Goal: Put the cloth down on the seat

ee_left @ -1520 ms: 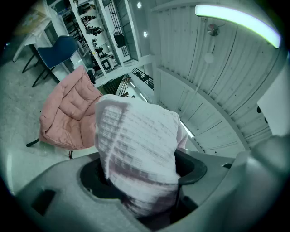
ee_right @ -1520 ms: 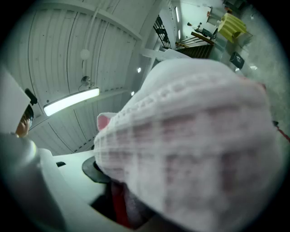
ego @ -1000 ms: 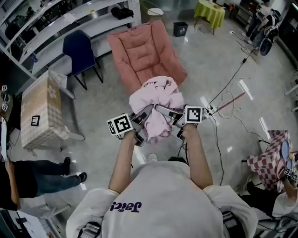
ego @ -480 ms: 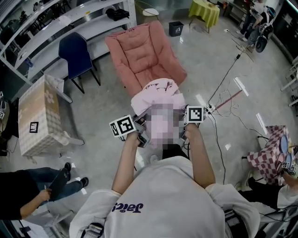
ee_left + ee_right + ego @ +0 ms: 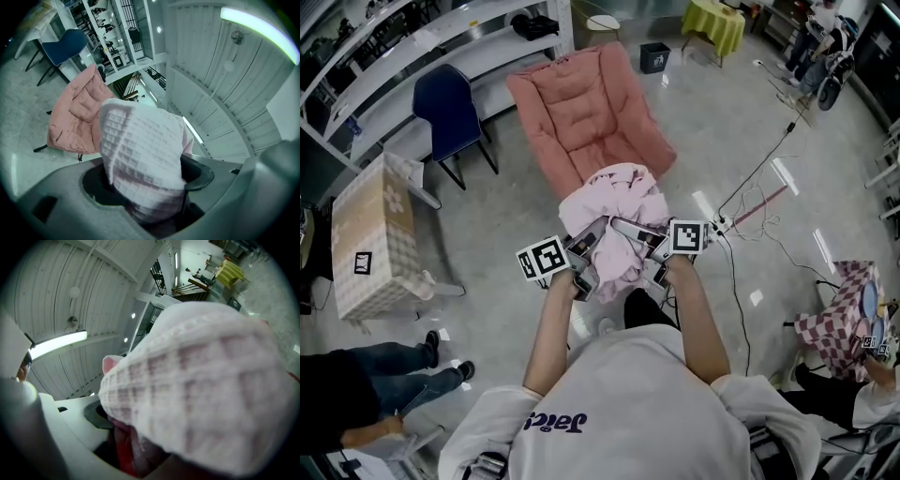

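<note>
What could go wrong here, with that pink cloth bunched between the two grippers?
The cloth is a loose bundle held by the left gripper and right gripper; it might land crumpled or slide off the pink seat. Cables lie on the floor at the person's right: a possible trip.

Cloth (image 5: 617, 202): one
Pink seat (image 5: 581, 112): one
Blue chair (image 5: 445, 103): one
Tongs: two, left tongs (image 5: 592, 246), right tongs (image 5: 636, 234)
</note>
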A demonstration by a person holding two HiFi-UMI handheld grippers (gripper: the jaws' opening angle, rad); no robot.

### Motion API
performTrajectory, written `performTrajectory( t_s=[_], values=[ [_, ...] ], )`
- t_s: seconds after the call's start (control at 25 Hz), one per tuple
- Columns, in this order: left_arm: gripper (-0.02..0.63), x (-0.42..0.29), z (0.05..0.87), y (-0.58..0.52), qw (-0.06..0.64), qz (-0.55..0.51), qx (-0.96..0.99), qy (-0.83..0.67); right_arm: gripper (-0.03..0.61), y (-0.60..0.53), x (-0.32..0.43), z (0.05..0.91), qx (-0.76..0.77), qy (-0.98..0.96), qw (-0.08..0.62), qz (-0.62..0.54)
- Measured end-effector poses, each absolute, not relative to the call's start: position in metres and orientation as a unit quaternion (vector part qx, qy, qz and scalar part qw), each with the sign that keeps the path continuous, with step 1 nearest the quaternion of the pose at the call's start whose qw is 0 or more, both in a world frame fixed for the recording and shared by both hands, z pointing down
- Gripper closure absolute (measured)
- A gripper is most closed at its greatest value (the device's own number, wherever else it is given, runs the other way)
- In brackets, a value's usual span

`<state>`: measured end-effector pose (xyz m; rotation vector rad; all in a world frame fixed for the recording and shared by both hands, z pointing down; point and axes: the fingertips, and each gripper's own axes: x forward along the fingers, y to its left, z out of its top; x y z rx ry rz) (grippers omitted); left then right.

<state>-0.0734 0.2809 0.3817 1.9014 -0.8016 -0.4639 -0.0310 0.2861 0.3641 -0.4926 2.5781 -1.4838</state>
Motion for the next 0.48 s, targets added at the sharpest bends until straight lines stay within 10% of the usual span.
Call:
performTrajectory(
  t_s=[0.48],
  values=[
    [0.273, -0.054, 0.381, 0.182, 0.486, -0.196, 0.778, -0.347, 0.247, 0.186, -0.011, 0.363, -0.151, 0.852, 0.059, -0.498]
  ],
)
